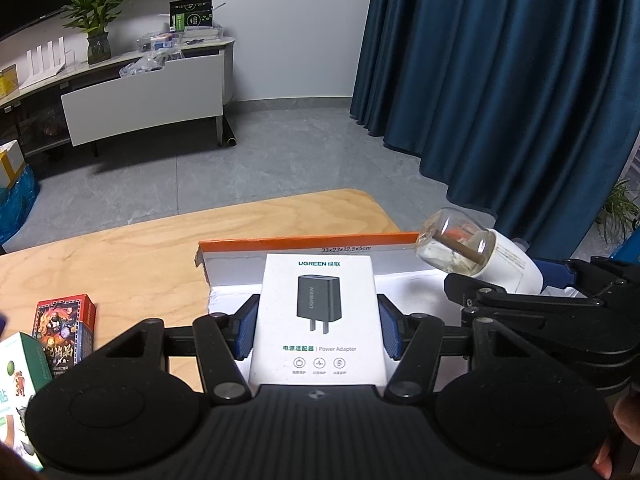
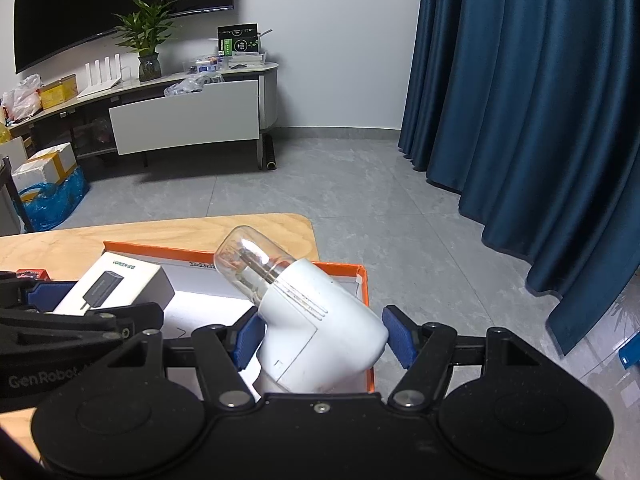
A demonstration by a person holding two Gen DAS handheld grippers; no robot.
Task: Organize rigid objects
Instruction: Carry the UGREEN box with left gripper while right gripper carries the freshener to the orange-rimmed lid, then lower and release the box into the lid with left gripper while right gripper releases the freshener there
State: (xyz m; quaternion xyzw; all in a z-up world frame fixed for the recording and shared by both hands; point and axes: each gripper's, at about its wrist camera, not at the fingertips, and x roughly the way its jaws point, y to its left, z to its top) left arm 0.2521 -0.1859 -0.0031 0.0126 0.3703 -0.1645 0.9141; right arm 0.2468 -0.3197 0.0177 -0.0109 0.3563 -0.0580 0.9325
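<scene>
My left gripper (image 1: 319, 332) is shut on a white power adapter box (image 1: 318, 316), its blue pads pressing both long sides. The box hangs over the white inside of an orange-rimmed cardboard tray (image 1: 304, 242) on the wooden table (image 1: 140, 256). My right gripper (image 2: 322, 338) is shut on a white device with a clear dome (image 2: 320, 320), tilted up and to the left over the tray's (image 2: 348, 268) right part. The left wrist view shows that device (image 1: 456, 246) at the right, with the right gripper (image 1: 516, 276) around it. In the right wrist view, the power adapter box (image 2: 116, 284) and the left gripper (image 2: 80, 304) sit at the left.
A red illustrated card box (image 1: 64, 328) and a green-and-white carton (image 1: 20, 380) stand on the table, left of the tray. Beyond the table's far edge lie grey floor, a blue curtain (image 2: 520, 120) at the right and a TV stand (image 2: 184, 116) by the wall. A hand (image 1: 624, 432) shows at the lower right.
</scene>
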